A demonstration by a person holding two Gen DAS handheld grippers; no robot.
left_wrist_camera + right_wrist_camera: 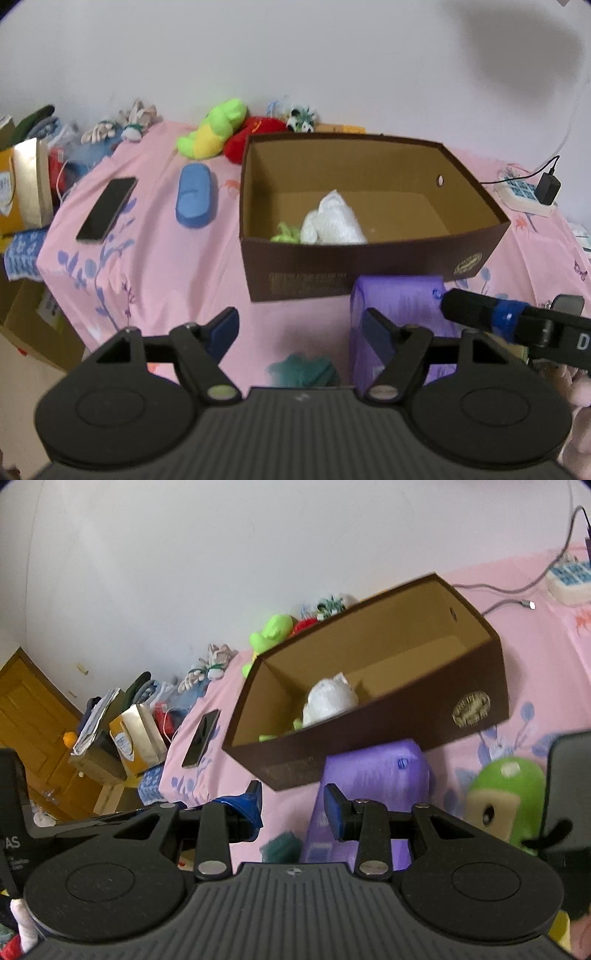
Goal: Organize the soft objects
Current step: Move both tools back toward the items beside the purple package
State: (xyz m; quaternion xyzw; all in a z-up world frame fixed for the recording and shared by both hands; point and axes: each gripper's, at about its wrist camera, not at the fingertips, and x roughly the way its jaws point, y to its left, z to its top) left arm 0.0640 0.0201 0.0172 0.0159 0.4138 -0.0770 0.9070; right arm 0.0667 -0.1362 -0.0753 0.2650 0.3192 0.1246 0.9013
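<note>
The brown box (369,266) was made of cardboard, matt dark outside and raw tan inside, and a fluffy white plush toy (332,221) was seen in it. The bedsheet (166,266) was of smooth pink printed cloth, on which a glossy black phone (107,208) was laid. The grippers' bodies were moulded in matt black plastic, ribbed on top, with blue pads (376,328) and bright metal pivot pins (382,392).

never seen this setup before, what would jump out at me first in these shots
The big brown cardboard box in the middle of the pink sheet, open-topped with a white soft bundle inside. Then the purple pack right in front of it, and the bright green plush against the wall behind.
</note>
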